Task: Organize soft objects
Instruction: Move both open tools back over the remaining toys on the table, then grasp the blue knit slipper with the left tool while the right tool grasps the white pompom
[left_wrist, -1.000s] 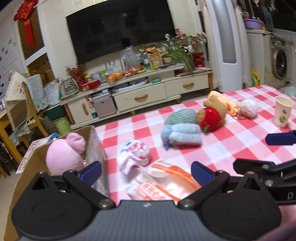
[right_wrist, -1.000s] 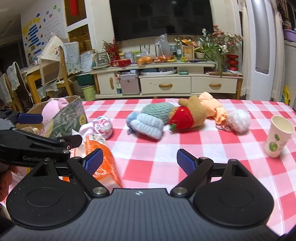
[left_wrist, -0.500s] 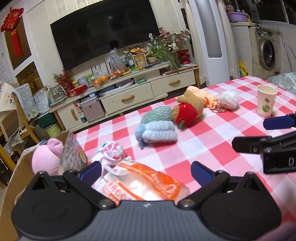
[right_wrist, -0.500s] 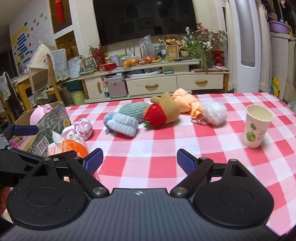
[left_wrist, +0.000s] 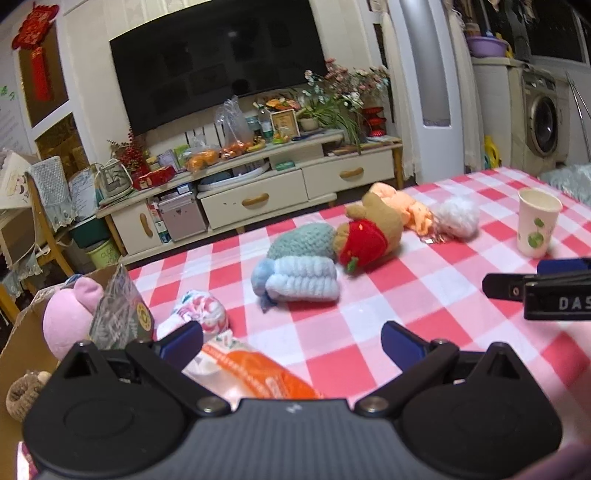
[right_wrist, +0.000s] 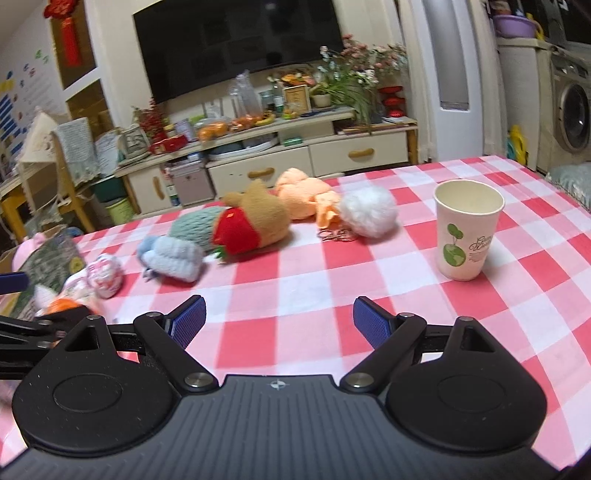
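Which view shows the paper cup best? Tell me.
The right wrist view: the paper cup stands upright, whole and close, its green print visible. The left wrist view shows it smaller, near the right edge.

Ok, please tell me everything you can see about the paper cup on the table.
The paper cup is white with a green plant print and faint lettering. It stands upright and open on the red-and-white checked tablecloth, looks empty, and is apart from the soft toys. Neither gripper touches it.
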